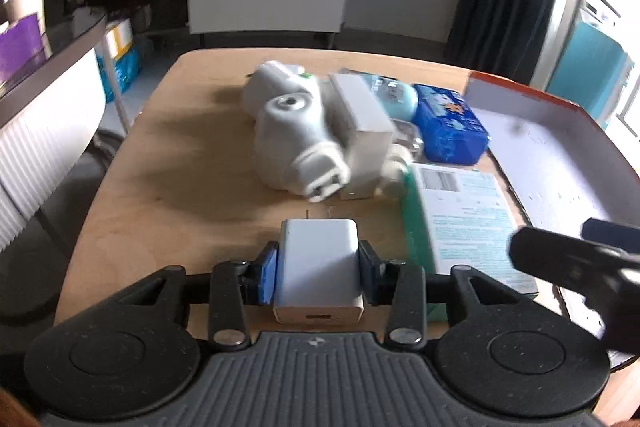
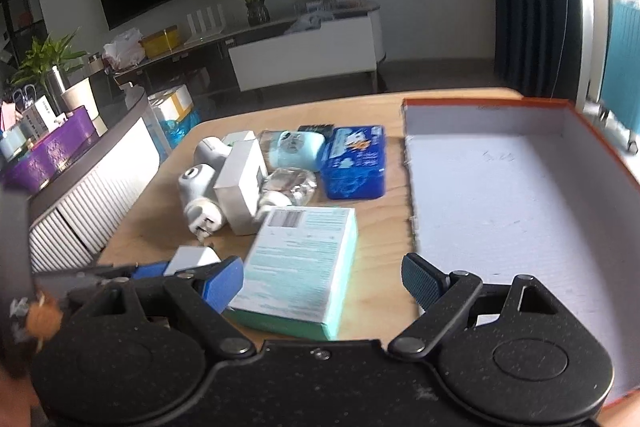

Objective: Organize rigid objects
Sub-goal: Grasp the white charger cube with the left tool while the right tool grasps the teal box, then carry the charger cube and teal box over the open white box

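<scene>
My left gripper [image 1: 318, 267] is shut on a white charger block [image 1: 319, 265], its blue pads pressed against both sides; the same charger [image 2: 192, 259] shows at the lower left of the right wrist view. My right gripper [image 2: 322, 281] stands open just above the teal-and-white box [image 2: 298, 267], with nothing between its pads. Behind lie white adapters [image 1: 294, 135], a white box [image 1: 362, 119], a blue tin [image 1: 450, 123] and a pale blue case [image 2: 294, 149]. An orange-rimmed white tray [image 2: 516, 203] lies empty on the right of the wooden table [image 1: 160, 187].
A clear plastic item [image 2: 290, 185] lies among the pile. A white ribbed cabinet [image 1: 36, 131] stands left of the table. A low bench [image 1: 266, 5], plants and a dark screen are at the back. The table's left part is bare wood.
</scene>
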{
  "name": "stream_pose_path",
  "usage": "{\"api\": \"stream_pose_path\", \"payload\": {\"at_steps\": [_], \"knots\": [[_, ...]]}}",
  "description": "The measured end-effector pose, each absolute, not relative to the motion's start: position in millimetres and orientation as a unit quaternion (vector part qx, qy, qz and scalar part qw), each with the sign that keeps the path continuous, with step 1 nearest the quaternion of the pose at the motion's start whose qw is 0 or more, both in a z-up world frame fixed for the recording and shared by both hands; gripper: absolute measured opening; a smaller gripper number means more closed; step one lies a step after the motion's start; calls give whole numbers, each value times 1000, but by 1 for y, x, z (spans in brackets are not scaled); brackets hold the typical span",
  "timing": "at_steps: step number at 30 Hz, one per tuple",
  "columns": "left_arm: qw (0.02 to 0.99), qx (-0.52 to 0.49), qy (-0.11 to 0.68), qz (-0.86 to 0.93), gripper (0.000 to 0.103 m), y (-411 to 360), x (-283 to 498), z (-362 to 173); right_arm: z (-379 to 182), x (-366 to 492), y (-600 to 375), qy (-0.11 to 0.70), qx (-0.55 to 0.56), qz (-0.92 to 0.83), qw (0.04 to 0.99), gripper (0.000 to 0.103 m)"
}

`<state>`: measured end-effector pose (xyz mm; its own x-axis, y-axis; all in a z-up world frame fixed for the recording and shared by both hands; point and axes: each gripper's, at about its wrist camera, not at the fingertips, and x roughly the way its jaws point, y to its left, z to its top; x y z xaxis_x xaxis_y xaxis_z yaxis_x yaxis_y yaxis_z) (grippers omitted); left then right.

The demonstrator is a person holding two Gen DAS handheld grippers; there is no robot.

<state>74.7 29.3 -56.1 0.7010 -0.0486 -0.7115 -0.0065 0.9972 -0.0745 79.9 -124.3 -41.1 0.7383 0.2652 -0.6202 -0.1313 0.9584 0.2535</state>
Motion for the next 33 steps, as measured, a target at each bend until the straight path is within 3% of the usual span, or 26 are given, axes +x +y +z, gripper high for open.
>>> {"api": "stream_pose_path", "payload": {"at_steps": [11,12,13,14,33], "knots": [[919,-64,388,10,41,55,64,-45,-66,128,-82,411,61,68,907,101],[920,-67,387,7,41,55,63,-44,-70,132,-83,422,62,68,902,97],[920,-70,386,7,41,55,63,-43,-71,133,-85,429,65,67,898,86],[920,-72,386,6,41,54,64,-42,-71,134,-87,430,68,68,897,86],[928,-68,366,-31,41,15,69,-12,0,93,-171,352,70,37,933,84]]}}
